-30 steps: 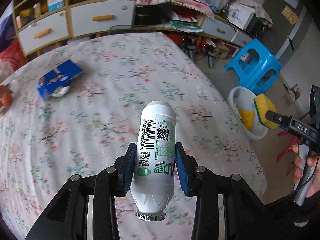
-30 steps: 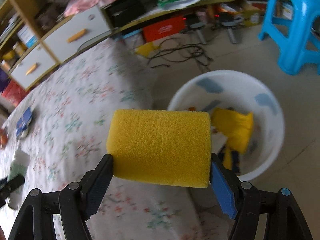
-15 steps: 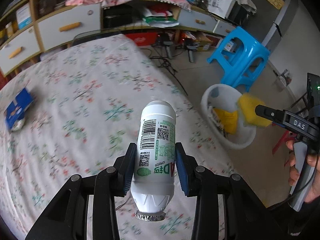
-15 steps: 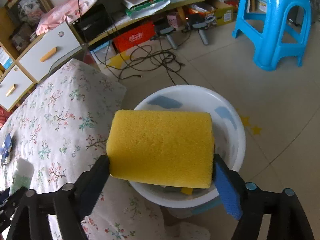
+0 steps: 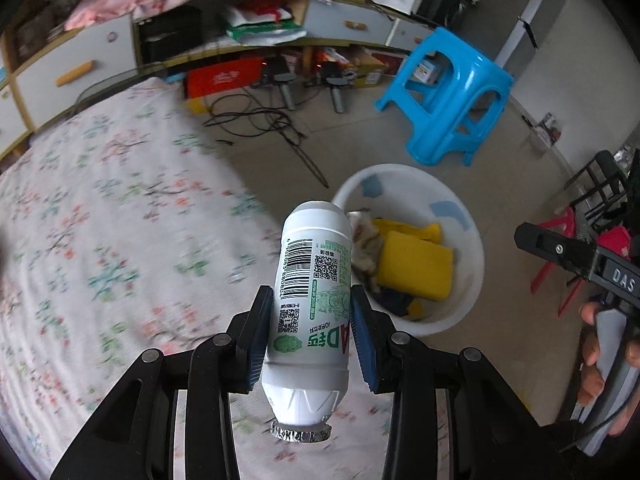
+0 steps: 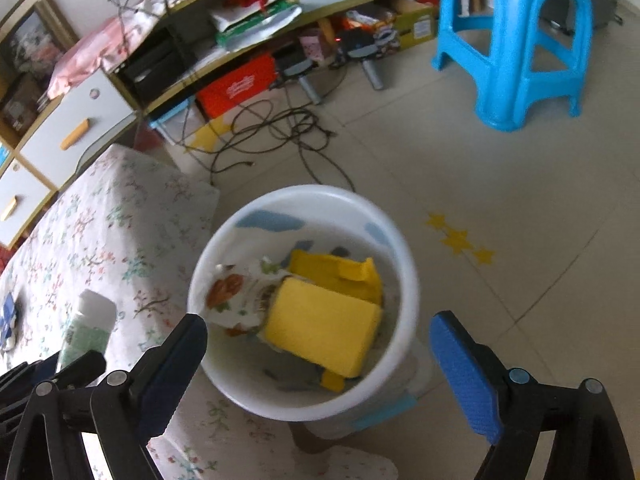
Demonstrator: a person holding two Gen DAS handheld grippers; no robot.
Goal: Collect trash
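Left gripper (image 5: 312,330) clamped tight on white bottle (image 5: 314,300), foil cap toward camera, above flowered bedspread (image 5: 100,240). Right gripper (image 6: 316,344) jaws wide apart, empty, over white bucket (image 6: 400,248). Yellow sponge (image 6: 324,328) lies inside, wrapper (image 6: 236,300) at 9 o'clock. Blue stool (image 6: 516,40) at 1 o'clock.

Cluttered home bedroom: floral bedspread (image 5: 100,240), drawers (image 6: 76,132).
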